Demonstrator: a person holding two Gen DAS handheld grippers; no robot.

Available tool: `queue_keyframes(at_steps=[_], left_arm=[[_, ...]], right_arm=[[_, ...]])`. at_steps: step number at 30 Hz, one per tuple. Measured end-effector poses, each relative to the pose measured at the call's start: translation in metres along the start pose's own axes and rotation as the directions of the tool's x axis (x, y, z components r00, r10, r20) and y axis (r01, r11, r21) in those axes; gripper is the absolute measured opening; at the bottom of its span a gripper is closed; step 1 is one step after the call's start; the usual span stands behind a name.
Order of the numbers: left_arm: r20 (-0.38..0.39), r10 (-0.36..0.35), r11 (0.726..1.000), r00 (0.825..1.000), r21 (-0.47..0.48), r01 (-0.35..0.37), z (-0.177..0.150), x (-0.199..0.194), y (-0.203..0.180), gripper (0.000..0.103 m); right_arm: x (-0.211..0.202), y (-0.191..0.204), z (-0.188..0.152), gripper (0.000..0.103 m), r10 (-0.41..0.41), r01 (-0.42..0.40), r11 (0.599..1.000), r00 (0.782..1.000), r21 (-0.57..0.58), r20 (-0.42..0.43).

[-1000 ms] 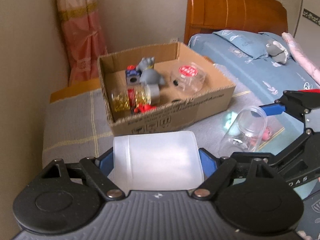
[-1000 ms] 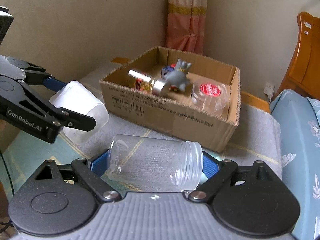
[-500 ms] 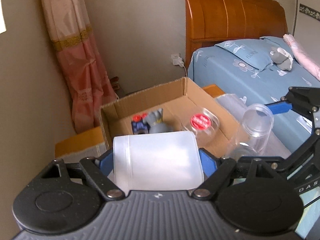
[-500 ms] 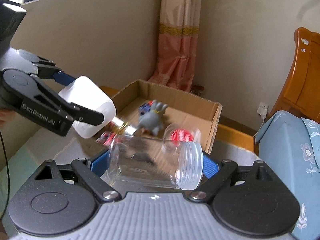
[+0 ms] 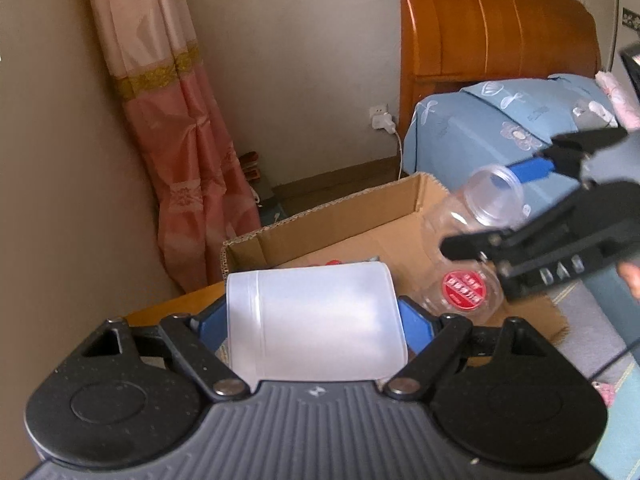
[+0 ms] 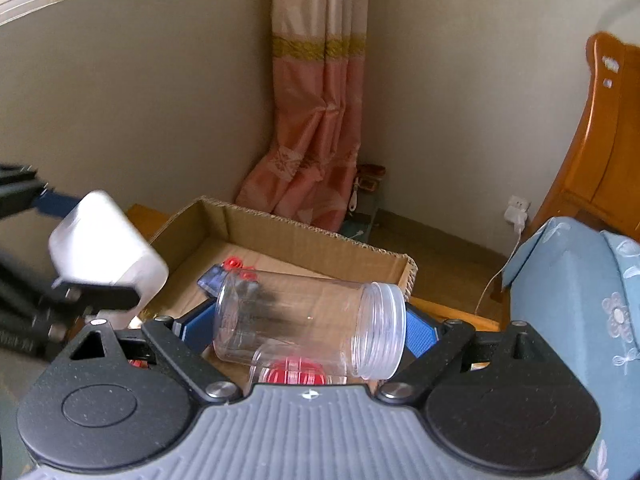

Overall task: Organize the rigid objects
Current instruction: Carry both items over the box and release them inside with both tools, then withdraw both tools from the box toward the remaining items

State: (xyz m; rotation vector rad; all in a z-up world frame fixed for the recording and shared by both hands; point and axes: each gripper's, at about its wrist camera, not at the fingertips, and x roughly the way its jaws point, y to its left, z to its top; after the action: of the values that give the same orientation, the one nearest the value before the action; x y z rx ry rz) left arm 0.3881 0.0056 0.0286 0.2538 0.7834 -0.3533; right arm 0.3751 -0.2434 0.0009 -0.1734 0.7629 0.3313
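The frosted white tub (image 5: 316,324) lies sideways between the left gripper's (image 5: 316,326) fingers, which are clamped wide on its ends. The right gripper's (image 6: 310,326) fingers grip a clear jar (image 6: 308,322) likewise, above the cardboard box (image 6: 304,236).

A frosted white jar (image 5: 316,326) lay sideways between blue pads above the open cardboard box (image 5: 340,216). A clear, lidless jar (image 6: 308,320) was held sideways too, mouth to the right. Inside the box lay a clear jar with a red lid (image 5: 464,286) and a small blue toy (image 6: 212,278).
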Motion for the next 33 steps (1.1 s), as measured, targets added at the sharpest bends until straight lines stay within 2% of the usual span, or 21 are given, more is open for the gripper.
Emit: queue_keyframes(at_steps=[5, 7, 10, 16, 18, 20, 25, 33], left_arm=[[-0.018, -0.004, 1.0, 1.0, -0.01, 0.004, 0.001, 0.013, 0.006, 0.085], [-0.024, -0.004, 1.0, 1.0, -0.011, 0.004, 0.002, 0.018, 0.007, 0.085], [-0.035, -0.012, 1.0, 0.999, -0.009, 0.012, 0.004, 0.025, 0.006, 0.085], [-0.043, -0.021, 1.0, 0.999, 0.022, 0.022, 0.005, 0.037, -0.001, 0.086], [-0.032, 0.005, 0.999, 0.999, 0.043, -0.003, 0.006, 0.04, -0.004, 0.094], [-0.006, 0.026, 0.998, 1.0, 0.049, -0.026, 0.007, 0.04, -0.008, 0.097], [-0.019, -0.017, 1.0, 1.0, -0.021, 0.017, 0.01, 0.039, 0.002, 0.097], [-0.043, -0.016, 0.998, 0.999, -0.057, 0.014, 0.002, 0.025, 0.005, 0.097]], right_arm=[[0.028, -0.004, 0.01, 0.096, -0.002, 0.002, 1.0, 1.0, 0.01, -0.014], [0.034, -0.006, 0.013, 0.103, -0.003, 0.004, 1.0, 1.0, 0.022, -0.019], [0.039, -0.008, 0.011, 0.103, 0.004, -0.003, 0.999, 1.0, 0.033, -0.028], [0.036, -0.013, 0.004, 0.103, -0.014, 0.015, 0.999, 1.0, 0.038, -0.024], [0.033, -0.016, 0.002, 0.103, -0.013, 0.014, 0.999, 1.0, 0.045, -0.022], [0.029, -0.018, 0.001, 0.103, -0.012, 0.013, 0.999, 1.0, 0.049, -0.02], [0.022, -0.019, -0.005, 0.103, -0.017, 0.018, 0.999, 1.0, 0.05, -0.02], [0.007, -0.018, -0.019, 0.103, -0.011, 0.013, 0.998, 0.999, 0.068, -0.031]])
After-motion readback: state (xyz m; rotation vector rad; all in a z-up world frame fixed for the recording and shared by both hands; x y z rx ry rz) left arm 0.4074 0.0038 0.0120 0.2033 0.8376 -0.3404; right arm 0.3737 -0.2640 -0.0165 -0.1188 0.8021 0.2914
